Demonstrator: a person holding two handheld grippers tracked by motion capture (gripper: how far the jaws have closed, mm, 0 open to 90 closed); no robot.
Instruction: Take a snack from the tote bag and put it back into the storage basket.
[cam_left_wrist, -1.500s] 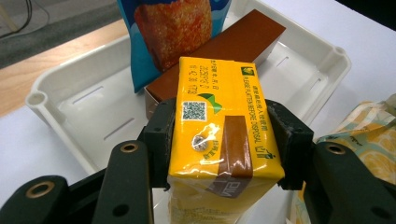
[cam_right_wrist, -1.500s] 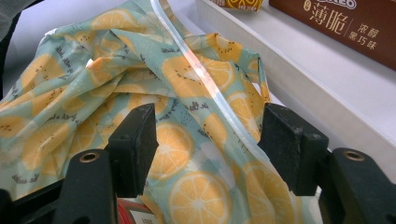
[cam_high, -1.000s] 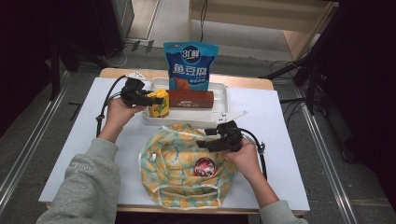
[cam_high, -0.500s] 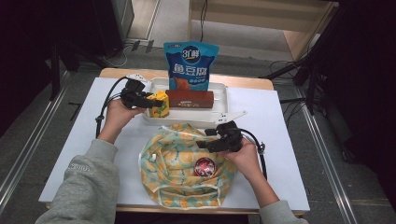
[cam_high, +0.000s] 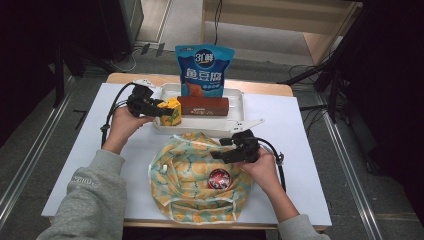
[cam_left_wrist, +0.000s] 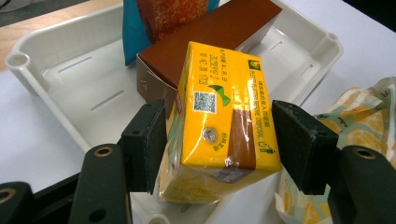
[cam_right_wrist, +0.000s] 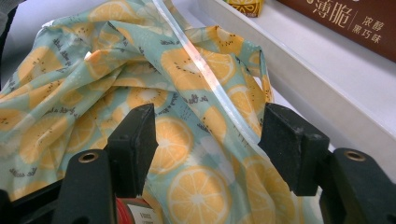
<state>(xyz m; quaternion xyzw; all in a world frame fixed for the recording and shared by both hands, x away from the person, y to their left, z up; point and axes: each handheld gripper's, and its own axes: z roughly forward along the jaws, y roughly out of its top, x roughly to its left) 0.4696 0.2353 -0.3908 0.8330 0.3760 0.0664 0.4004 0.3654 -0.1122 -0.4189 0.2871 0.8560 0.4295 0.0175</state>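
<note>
In the upper left of the high view, the left gripper (cam_high: 159, 108) has just been opening its jaws, released around the yellow juice carton (cam_left_wrist: 219, 121), which leans on the white tray's (cam_high: 235, 95) front-left rim beside the brown box (cam_high: 203, 105). Lower centre, the right gripper (cam_high: 220, 149) hangs released over the orange-print bag (cam_high: 185, 175).
</note>
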